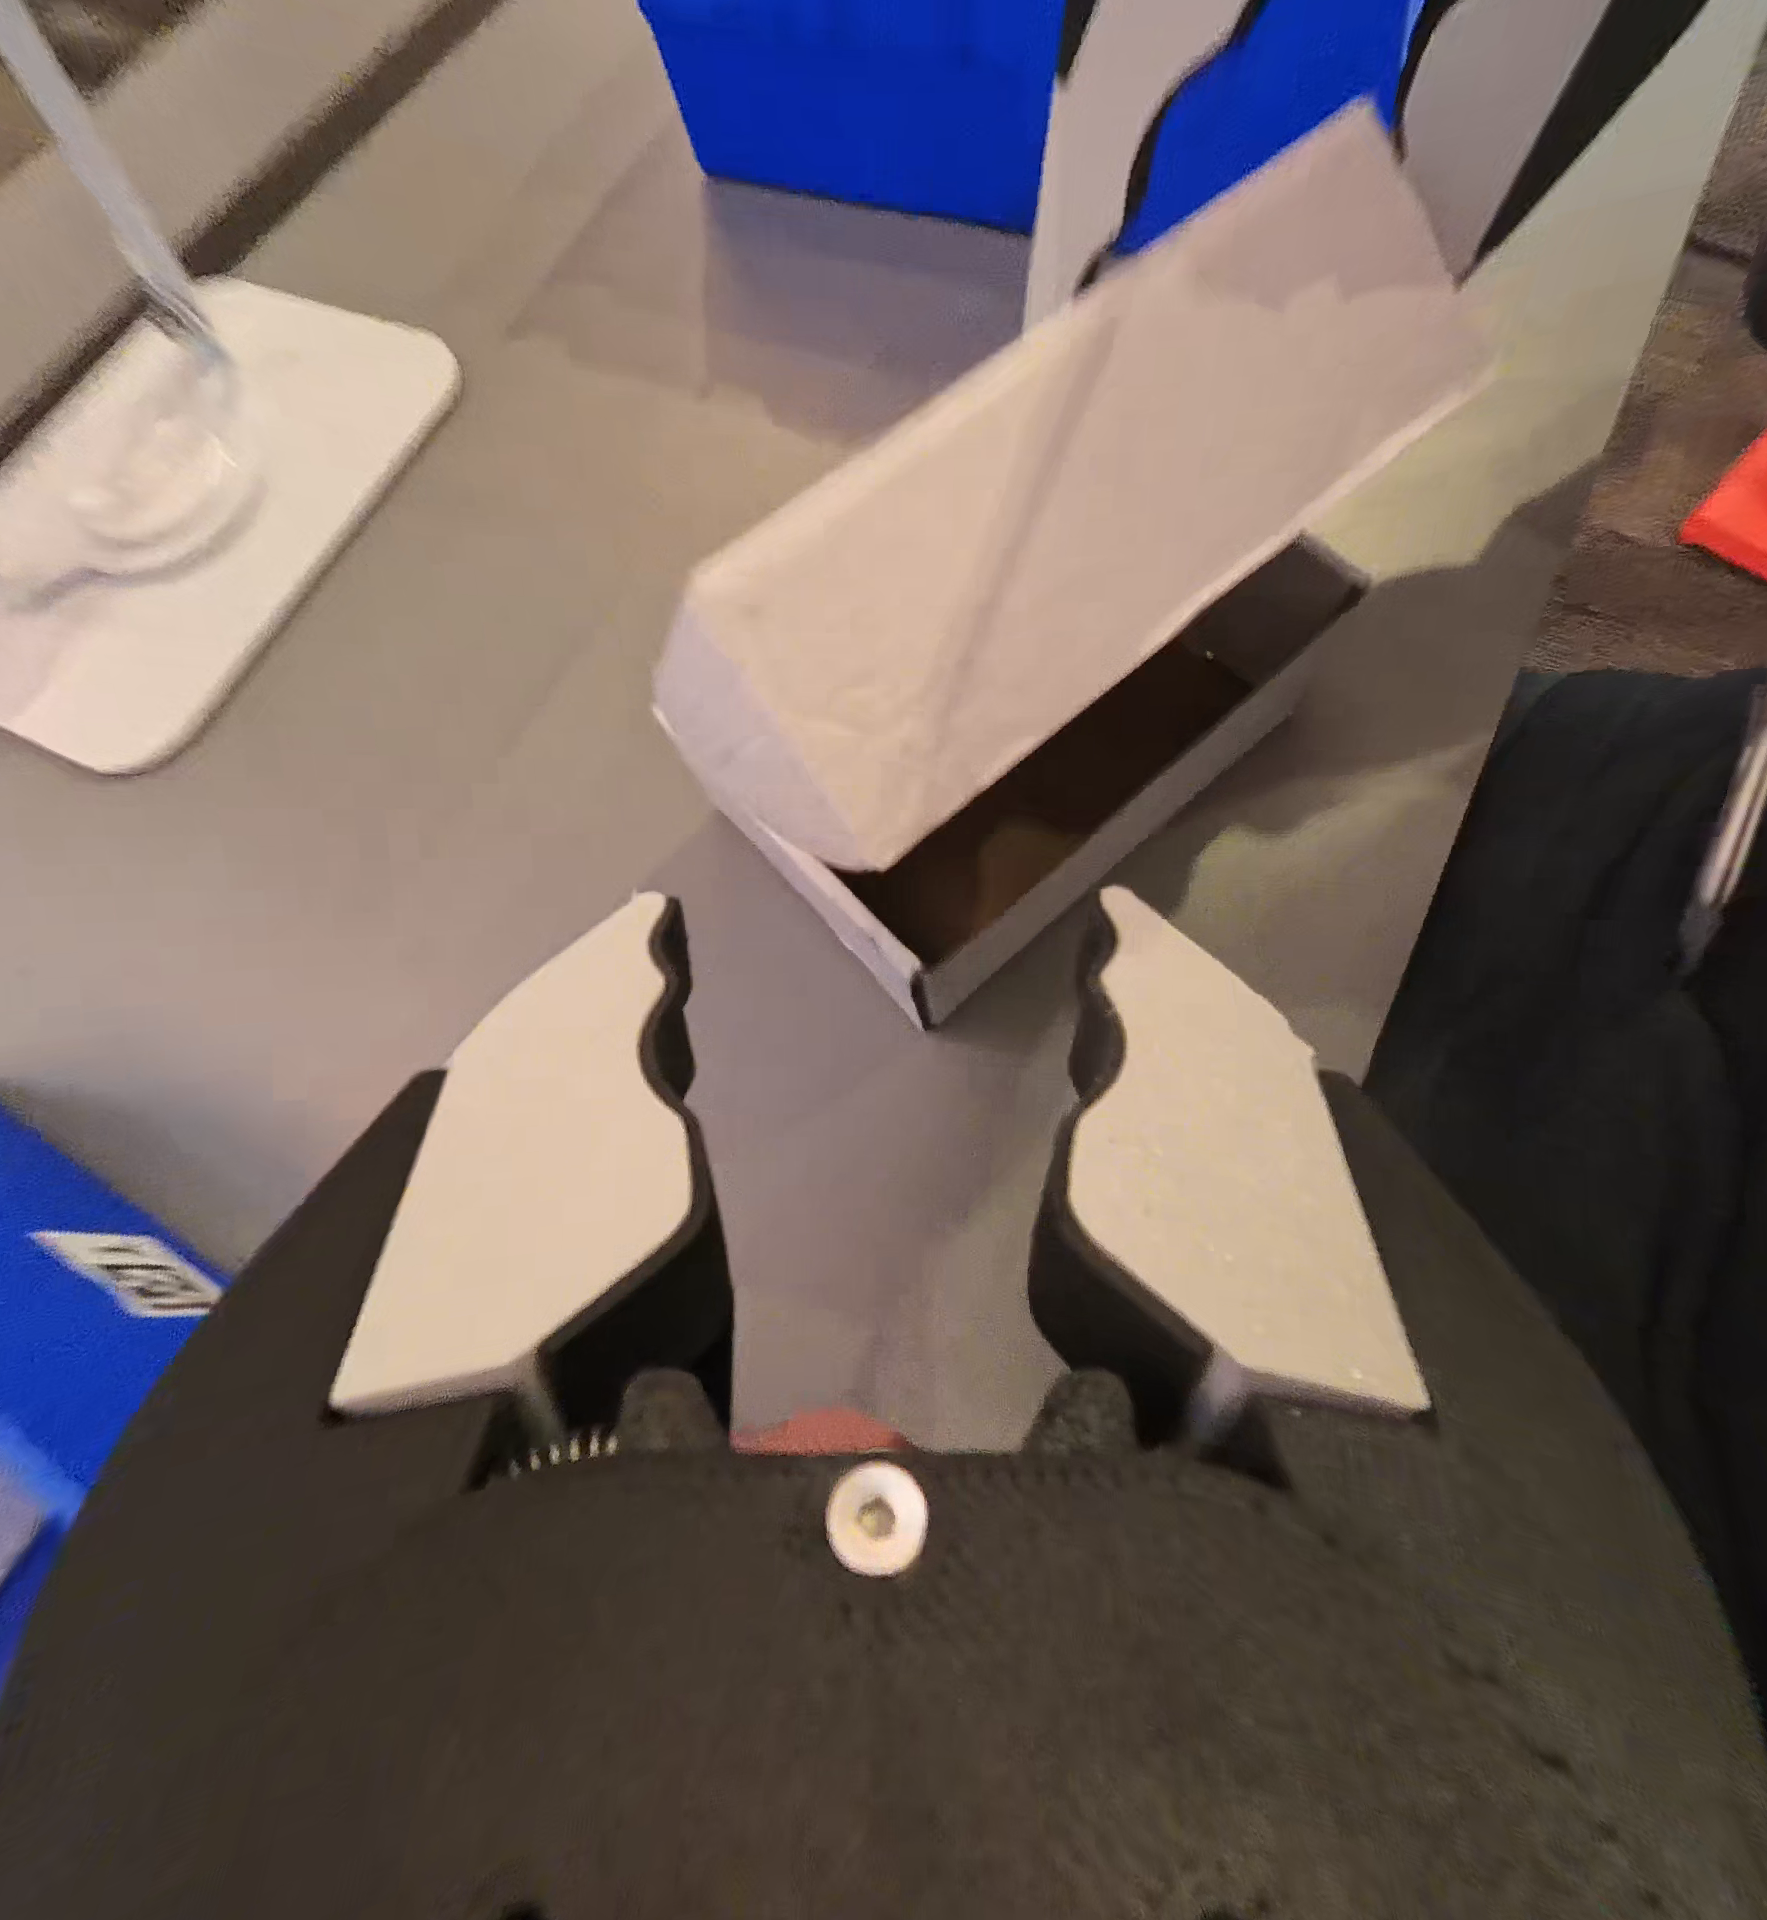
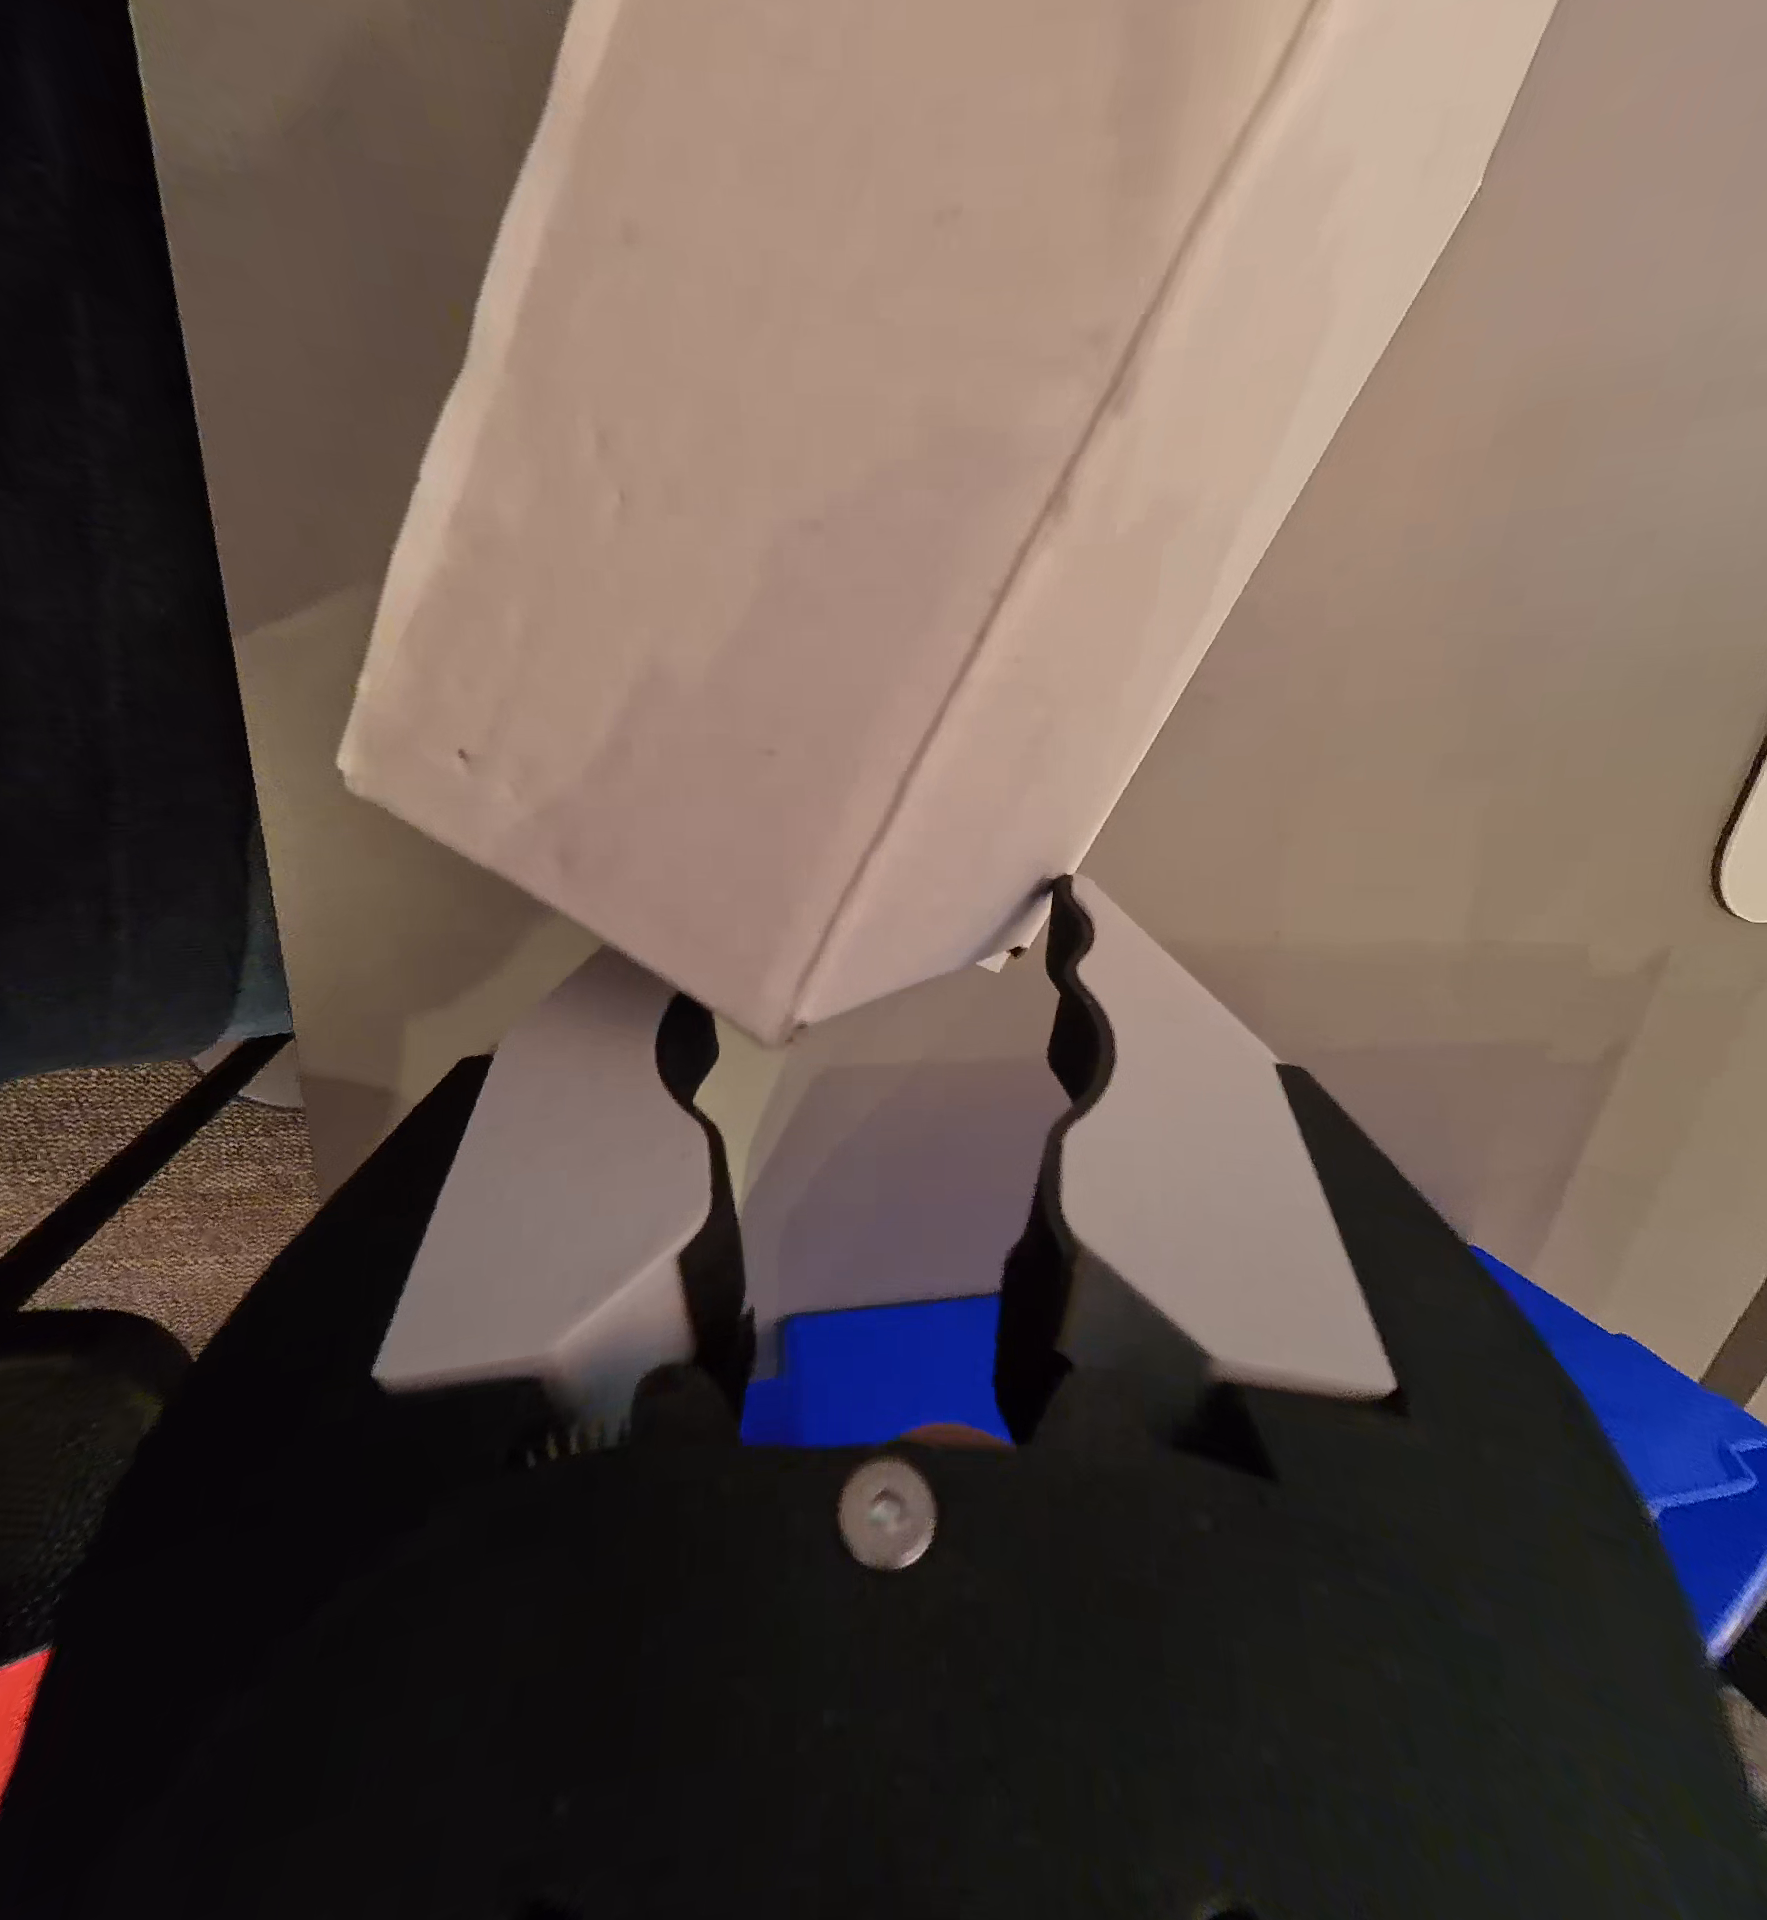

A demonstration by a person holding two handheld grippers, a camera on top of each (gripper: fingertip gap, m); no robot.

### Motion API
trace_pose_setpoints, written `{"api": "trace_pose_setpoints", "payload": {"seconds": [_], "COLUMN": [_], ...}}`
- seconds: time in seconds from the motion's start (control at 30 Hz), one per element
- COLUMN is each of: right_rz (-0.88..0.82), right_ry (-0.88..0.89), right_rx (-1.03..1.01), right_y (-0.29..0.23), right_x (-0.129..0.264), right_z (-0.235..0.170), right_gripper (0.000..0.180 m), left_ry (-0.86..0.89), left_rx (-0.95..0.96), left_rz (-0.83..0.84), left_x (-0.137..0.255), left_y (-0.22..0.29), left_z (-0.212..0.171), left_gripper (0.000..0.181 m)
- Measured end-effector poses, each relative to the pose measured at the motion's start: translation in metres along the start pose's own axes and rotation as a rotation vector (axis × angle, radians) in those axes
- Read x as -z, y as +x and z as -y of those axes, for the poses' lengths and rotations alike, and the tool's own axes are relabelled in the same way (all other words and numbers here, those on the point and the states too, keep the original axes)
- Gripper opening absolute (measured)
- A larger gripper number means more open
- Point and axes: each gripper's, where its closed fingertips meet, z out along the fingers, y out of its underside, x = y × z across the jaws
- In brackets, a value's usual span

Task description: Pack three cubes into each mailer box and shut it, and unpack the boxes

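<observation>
The mailer box (image 1: 1014,665) lies on the worktop (image 1: 443,831) just ahead of the spread, empty left gripper (image 1: 884,935), lid ajar; the right gripper (image 2: 879,997), spread too, nudges its corner, probably to shut it.

The left tongs (image 1: 884,935) stand wide apart with nothing between the grey, wavy-edged fingers (image 1: 557,1143). The right tongs (image 2: 874,956) are likewise spread, gripping nothing. In the left wrist view the right tongs (image 1: 1263,125) reach down from the far side.
</observation>
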Motion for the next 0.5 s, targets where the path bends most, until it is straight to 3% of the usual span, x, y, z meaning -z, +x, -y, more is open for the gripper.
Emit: {"api": "trace_pose_setpoints", "payload": {"seconds": [0.03,0.13,0.27,0.33,0.4,0.5], "right_rz": [-0.006,-0.013,-0.014,-0.022,-0.024,-0.011], "right_ry": [-0.006,-0.015,-0.011,-0.017,-0.020,-0.006], "right_rx": [0.008,0.013,0.010,0.019,0.024,0.012], "right_y": [0.000,0.001,0.002,0.002,0.002,0.001], "right_x": [0.000,-0.001,-0.002,-0.003,-0.003,-0.003], "right_z": [0.000,0.000,0.000,0.000,-0.001,-0.002], "right_gripper": [0.062,0.061,0.060,0.060,0.059,0.058], "left_ry": [0.023,0.027,-0.156,-0.200,-0.231,-0.292], "left_rx": [-0.035,-0.219,-0.557,-0.629,-0.686,-0.688], "left_rz": [0.020,0.066,0.189,0.254,0.306,0.237], "left_x": [0.006,0.003,-0.032,-0.042,-0.044,-0.044], "left_y": [-0.001,0.010,0.017,0.012,0.007,0.016], "left_z": [0.012,0.042,0.036,0.031,0.027,0.013], "left_gripper": [0.071,0.075,0.085,0.072,0.070,0.070]}}
